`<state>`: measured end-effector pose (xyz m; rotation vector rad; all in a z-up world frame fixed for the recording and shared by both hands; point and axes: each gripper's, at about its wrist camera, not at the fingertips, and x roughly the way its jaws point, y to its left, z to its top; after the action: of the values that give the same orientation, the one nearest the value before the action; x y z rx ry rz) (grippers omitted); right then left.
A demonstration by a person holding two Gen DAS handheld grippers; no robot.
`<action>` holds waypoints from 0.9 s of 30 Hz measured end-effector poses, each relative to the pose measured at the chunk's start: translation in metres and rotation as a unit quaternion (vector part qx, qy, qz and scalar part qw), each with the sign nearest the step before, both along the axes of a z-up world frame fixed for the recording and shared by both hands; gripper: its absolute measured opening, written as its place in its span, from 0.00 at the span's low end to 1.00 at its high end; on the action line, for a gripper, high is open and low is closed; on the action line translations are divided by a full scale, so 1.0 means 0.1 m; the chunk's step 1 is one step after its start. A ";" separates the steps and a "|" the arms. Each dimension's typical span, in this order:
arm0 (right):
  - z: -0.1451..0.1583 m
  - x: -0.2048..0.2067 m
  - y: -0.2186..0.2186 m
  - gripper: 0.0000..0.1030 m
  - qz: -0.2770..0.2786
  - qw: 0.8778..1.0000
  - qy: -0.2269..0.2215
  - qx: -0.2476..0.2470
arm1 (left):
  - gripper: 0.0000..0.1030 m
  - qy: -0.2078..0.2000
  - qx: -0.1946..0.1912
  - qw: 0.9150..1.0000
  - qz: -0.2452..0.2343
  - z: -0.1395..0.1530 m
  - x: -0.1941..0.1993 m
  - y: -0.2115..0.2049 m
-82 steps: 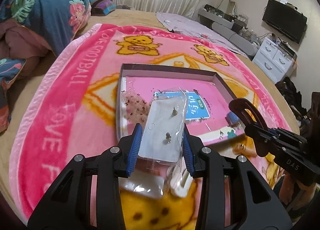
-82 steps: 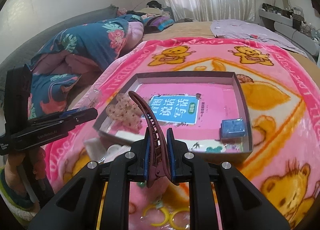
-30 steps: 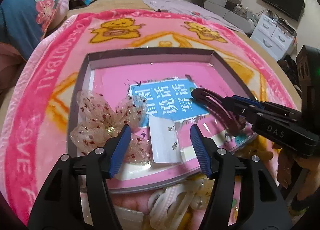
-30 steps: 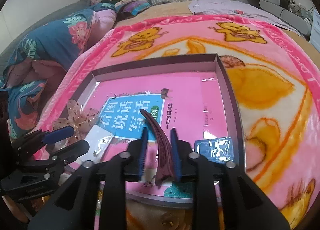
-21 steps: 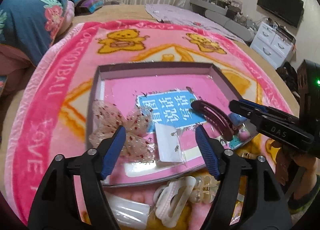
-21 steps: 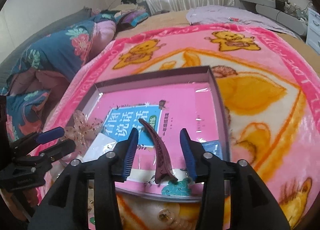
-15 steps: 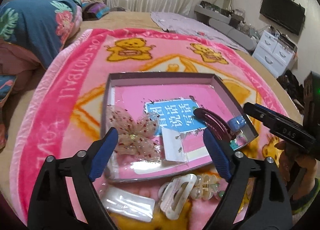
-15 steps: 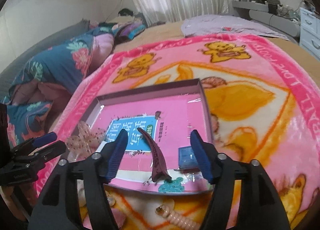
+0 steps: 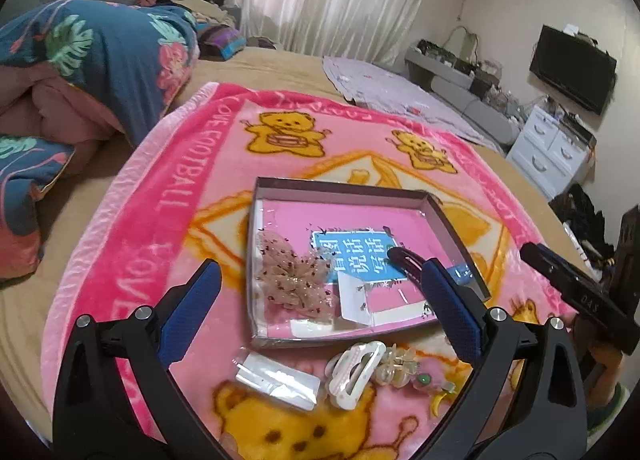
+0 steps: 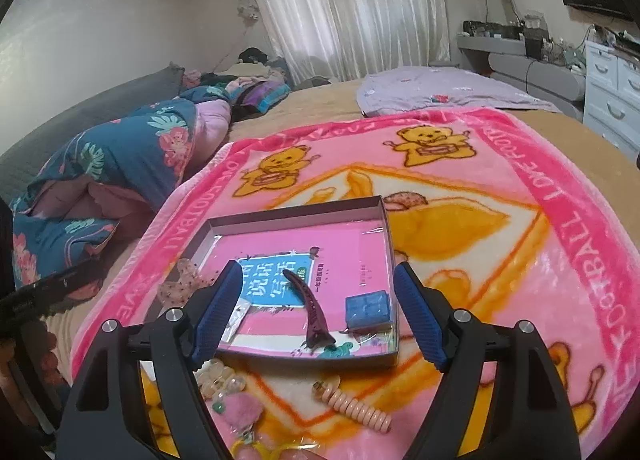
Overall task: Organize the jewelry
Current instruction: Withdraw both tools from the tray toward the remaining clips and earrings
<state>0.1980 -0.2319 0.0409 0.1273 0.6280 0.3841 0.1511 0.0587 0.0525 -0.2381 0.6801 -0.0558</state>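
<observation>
Both tongs, left (image 9: 320, 316) and right (image 10: 318, 312), freshly spread wide, empty, above the tray (image 10: 296, 215).

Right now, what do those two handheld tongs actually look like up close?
Both look alike. The left tongs and the right tongs are matte black plastic frames that fork into two angular arms, each ending in a ribbed blue pad. Round silver screws sit at the joints. Seen side-on from the left camera, the right one shows small white "DAS" lettering.
</observation>
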 end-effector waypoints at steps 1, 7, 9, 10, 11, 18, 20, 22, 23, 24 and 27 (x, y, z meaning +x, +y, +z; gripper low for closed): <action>0.01 -0.03 0.01 0.74 0.002 1.000 -0.001 -0.001 | 0.91 -0.001 -0.003 1.000 0.001 0.01 -0.03 0.02; 0.10 -0.26 0.09 0.75 0.017 1.000 -0.014 -0.009 | 0.91 -0.002 0.004 1.000 0.005 0.07 -0.19 0.05; 0.13 -0.34 0.11 0.75 0.021 1.000 -0.016 -0.010 | 0.91 -0.004 0.004 1.000 0.005 0.07 -0.24 0.06; 0.13 -0.36 0.11 0.75 0.022 1.000 -0.017 -0.010 | 0.91 -0.004 0.005 1.000 0.005 0.07 -0.27 0.06; 0.14 -0.40 0.11 0.75 0.024 0.999 -0.018 -0.010 | 0.91 -0.004 0.006 1.000 0.005 0.08 -0.29 0.05; 0.17 -0.59 0.14 0.75 0.036 0.999 -0.019 -0.016 | 0.91 -0.007 0.020 1.000 -0.005 0.10 -0.45 -0.01; 0.17 -0.64 0.15 0.75 0.040 0.999 -0.019 -0.019 | 0.91 -0.007 0.020 1.000 -0.007 0.10 -0.49 -0.04; 0.18 -0.69 0.16 0.75 0.044 0.999 -0.020 -0.022 | 0.91 -0.006 0.022 1.000 -0.008 0.09 -0.52 -0.05; 0.18 -0.71 0.17 0.75 0.047 0.998 -0.020 -0.023 | 0.91 -0.006 0.023 1.000 -0.010 0.09 -0.54 -0.06; 0.18 -0.73 0.18 0.75 0.050 0.998 -0.020 -0.024 | 0.91 -0.006 0.025 1.000 -0.011 0.09 -0.56 -0.07; 0.17 -0.79 0.22 0.75 0.058 0.998 -0.017 -0.030 | 0.91 -0.005 0.028 0.999 -0.014 0.08 -0.61 -0.10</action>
<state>0.1185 -0.2102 0.0577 0.0260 0.6136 0.4785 0.0904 0.0490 0.0603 -0.1737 0.6752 -0.0650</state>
